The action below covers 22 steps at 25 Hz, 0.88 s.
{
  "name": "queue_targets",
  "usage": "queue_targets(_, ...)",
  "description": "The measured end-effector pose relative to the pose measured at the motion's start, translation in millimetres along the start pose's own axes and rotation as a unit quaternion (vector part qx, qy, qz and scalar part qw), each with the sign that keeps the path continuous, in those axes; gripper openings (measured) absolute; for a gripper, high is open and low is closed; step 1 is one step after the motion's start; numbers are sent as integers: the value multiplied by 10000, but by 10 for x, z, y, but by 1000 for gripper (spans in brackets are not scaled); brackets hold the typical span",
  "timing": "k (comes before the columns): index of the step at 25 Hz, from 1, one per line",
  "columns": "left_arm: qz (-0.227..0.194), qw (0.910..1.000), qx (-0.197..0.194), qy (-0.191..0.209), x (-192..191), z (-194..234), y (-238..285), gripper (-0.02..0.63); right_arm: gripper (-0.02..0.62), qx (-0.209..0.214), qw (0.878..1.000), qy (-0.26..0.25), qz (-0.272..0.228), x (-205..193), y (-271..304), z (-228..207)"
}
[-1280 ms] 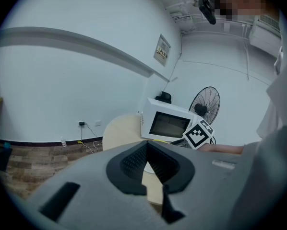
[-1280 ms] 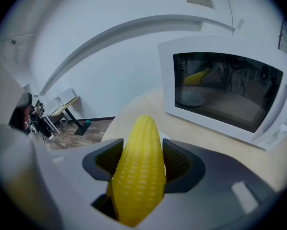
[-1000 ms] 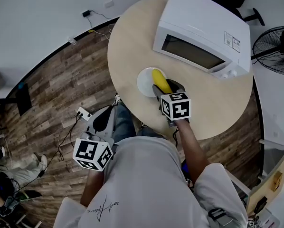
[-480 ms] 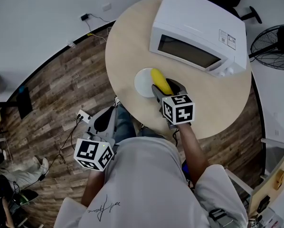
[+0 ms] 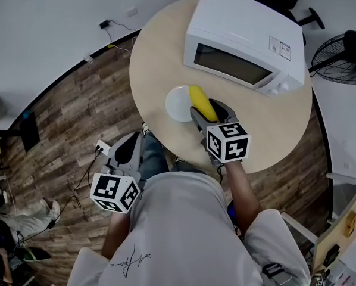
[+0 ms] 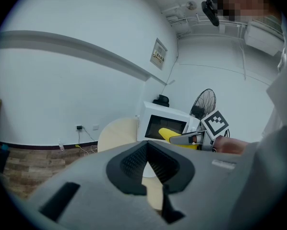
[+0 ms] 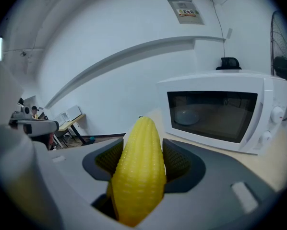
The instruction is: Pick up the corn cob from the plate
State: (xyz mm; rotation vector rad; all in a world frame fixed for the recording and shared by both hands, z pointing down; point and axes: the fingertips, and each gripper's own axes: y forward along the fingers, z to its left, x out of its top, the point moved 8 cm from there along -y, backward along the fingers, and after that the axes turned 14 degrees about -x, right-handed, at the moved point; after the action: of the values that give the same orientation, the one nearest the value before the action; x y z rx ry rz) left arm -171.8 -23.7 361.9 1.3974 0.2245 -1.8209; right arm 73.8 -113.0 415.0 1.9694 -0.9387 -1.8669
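The yellow corn cob (image 5: 201, 102) (image 7: 137, 169) sits between the jaws of my right gripper (image 5: 211, 112) (image 7: 141, 162), which is shut on it. The cob's far end reaches over the right edge of the white plate (image 5: 179, 104) on the round wooden table (image 5: 160, 52); whether it touches the plate I cannot tell. In the left gripper view the corn cob (image 6: 174, 136) shows small in front of the microwave. My left gripper (image 5: 128, 152) (image 6: 147, 164) hangs low beside the person's body, off the table, jaws shut with nothing between them.
A white microwave (image 5: 243, 40) (image 7: 225, 111) with its door closed stands on the table's far side, just behind the plate. A floor fan (image 5: 343, 55) stands at the right. Power cables and a socket strip (image 5: 102, 145) lie on the wooden floor at the left.
The right gripper has risen slightly with the corn cob in it, its marker cube showing larger. The left gripper has barely moved.
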Motion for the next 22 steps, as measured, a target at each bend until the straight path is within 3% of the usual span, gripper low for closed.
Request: queue_targets(22,-254,9997,-50,-48,-25,-164,9,-3,268,25,9980,138,-609,140,-595,-161)
